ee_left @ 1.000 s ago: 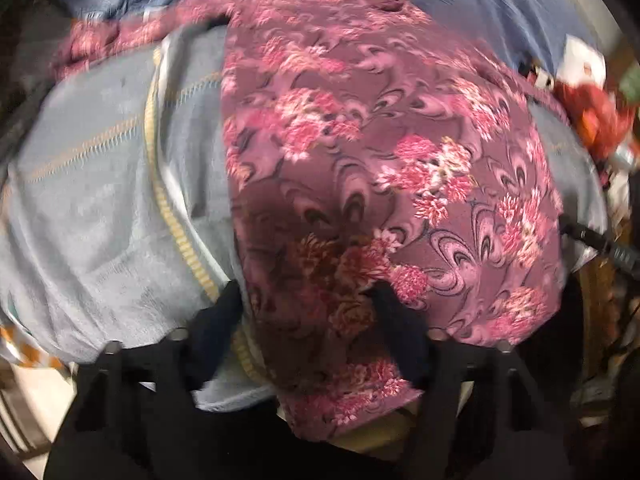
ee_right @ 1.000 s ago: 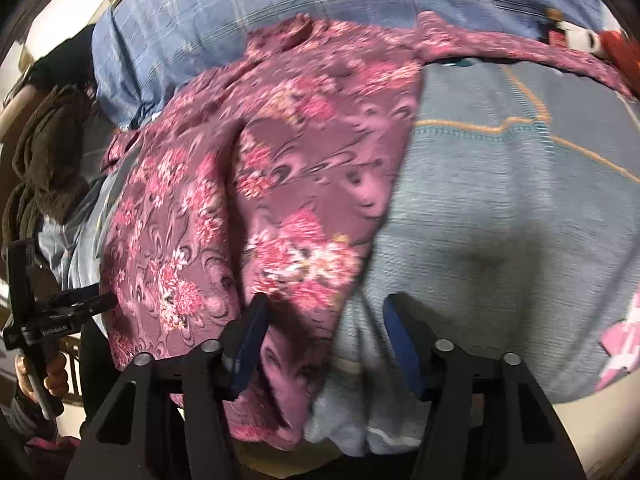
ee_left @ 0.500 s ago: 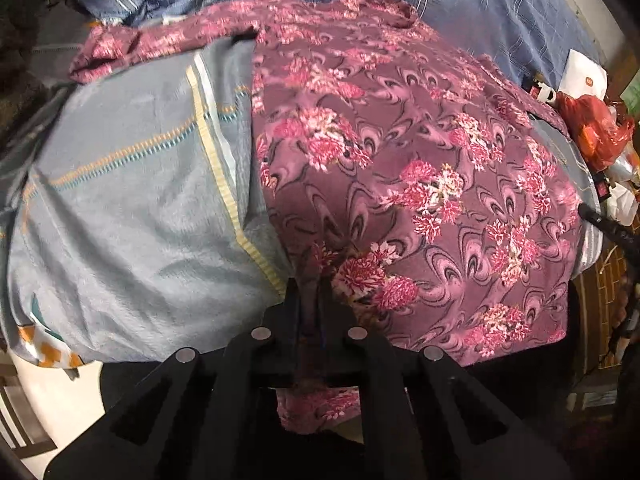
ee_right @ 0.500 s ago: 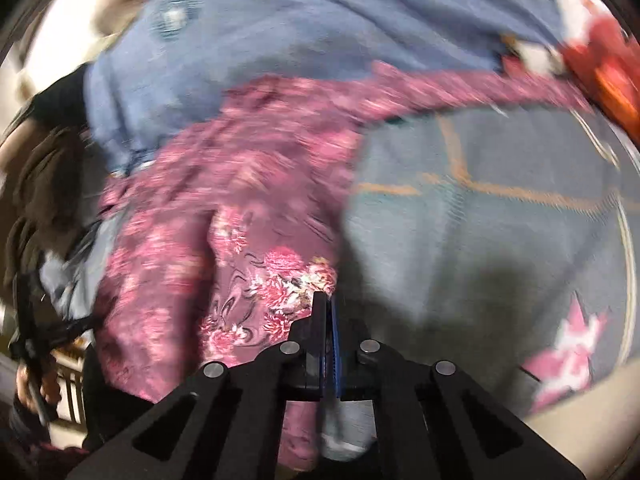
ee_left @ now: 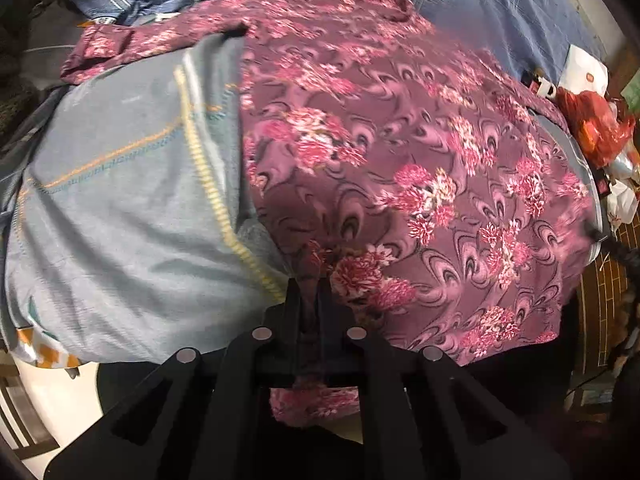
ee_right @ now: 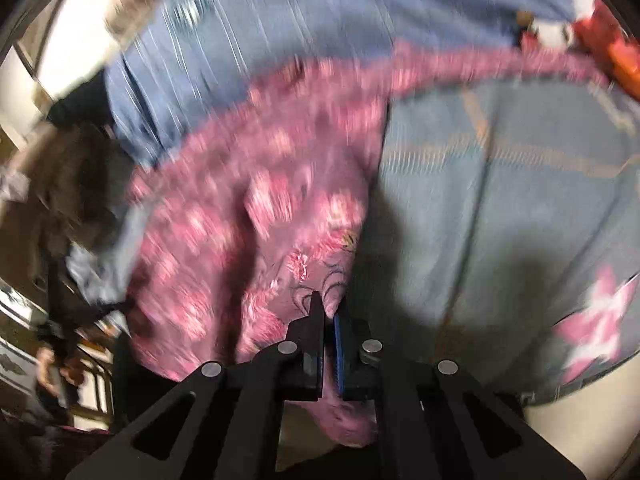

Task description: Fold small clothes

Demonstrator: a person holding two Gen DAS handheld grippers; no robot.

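Pinching the near hem of the maroon floral garment (ee_left: 400, 184) at the lower centre of the frame, my left gripper (ee_left: 310, 288) has its jaws pressed together on the cloth. My right gripper (ee_right: 330, 312) is clamped the same way on the garment's edge, low and centre in its blurred view. The garment sprawls over a grey-blue quilt (ee_left: 120, 220), with a blue checked sheet (ee_left: 460, 12) along the top and a red bag (ee_left: 600, 124) at right.

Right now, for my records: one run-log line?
left gripper: shut on floral garment | right gripper: shut on floral garment | unfolded
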